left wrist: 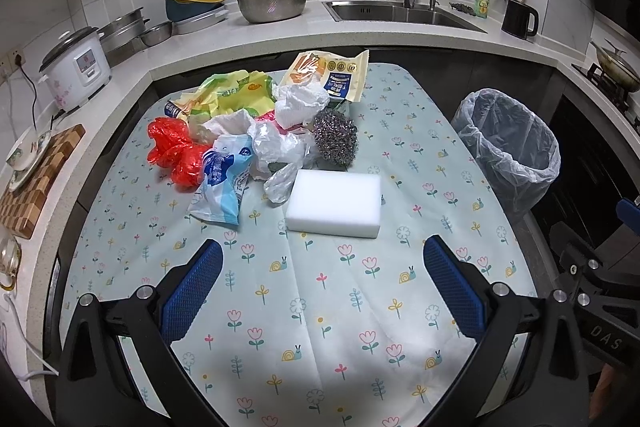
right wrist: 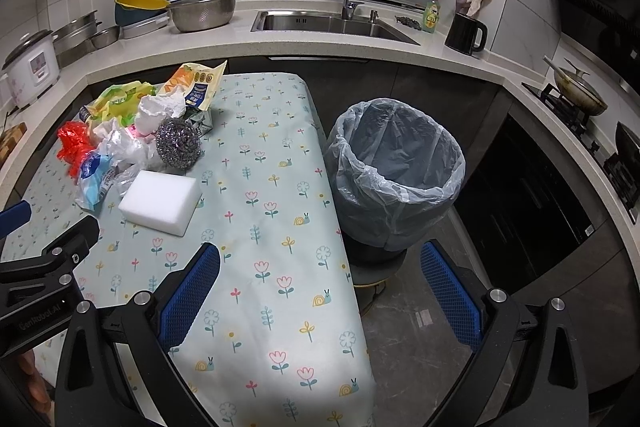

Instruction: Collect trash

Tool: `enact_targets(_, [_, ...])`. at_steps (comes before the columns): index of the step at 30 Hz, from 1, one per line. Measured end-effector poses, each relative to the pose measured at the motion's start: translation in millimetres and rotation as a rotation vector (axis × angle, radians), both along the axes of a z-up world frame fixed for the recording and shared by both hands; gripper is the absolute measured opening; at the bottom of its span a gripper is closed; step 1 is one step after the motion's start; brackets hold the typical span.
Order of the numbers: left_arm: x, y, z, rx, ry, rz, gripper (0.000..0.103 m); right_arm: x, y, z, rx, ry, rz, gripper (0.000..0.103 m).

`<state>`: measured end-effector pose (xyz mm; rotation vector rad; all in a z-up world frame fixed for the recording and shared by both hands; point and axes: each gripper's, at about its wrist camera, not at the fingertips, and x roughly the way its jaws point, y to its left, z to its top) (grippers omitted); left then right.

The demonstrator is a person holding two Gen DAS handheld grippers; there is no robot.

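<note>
Both sets of tongs hang wide apart and hold nothing: the left tongs [left wrist: 322, 283] hover above the table with the flower-and-snail print cloth [left wrist: 320, 327], short of the heap, and the right tongs [right wrist: 320, 287] straddle the table's right edge, aimed toward the grey bin lined with a clear plastic bag [right wrist: 394, 167], which stands on the floor just beside the table. The trash lies bunched at the far left of the table: a crumpled red plastic bag [left wrist: 172, 151], a blue-and-white wrapper [left wrist: 222, 183], clear film bags [left wrist: 276, 151], a yellow-green snack packet [left wrist: 236, 93], crumpled white tissue [left wrist: 300, 103] and an orange-and-yellow pouch [left wrist: 324, 69]. Touching the heap are a white rectangular foam sponge [left wrist: 334, 203] and a round steel-wool scourer [left wrist: 334, 137], which look like cleaning tools, not rubbish; a broad grab at the tangled film could, I judge, drag them along or scatter light pieces off the table. The thin liner might also snag or slip from the rim as things drop in. The right wrist view shows the bin's whole empty mouth and its base; the left view gives only its side but sees the heap more squarely.
</note>
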<state>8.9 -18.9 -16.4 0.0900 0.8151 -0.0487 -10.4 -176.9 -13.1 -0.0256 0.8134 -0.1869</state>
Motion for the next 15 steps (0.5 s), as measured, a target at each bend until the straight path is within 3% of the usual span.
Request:
enact_targets(8, [5, 12, -4, -0.002, 0.002, 0.027, 0.096, 4, 1, -1, -0.003, 0.005, -0.010, 0.096])
enact_targets(15, [21, 54, -6, -0.040, 0.037, 0.089, 0.096, 16, 17, -5, 0.001, 0.017, -0.001, 0.096])
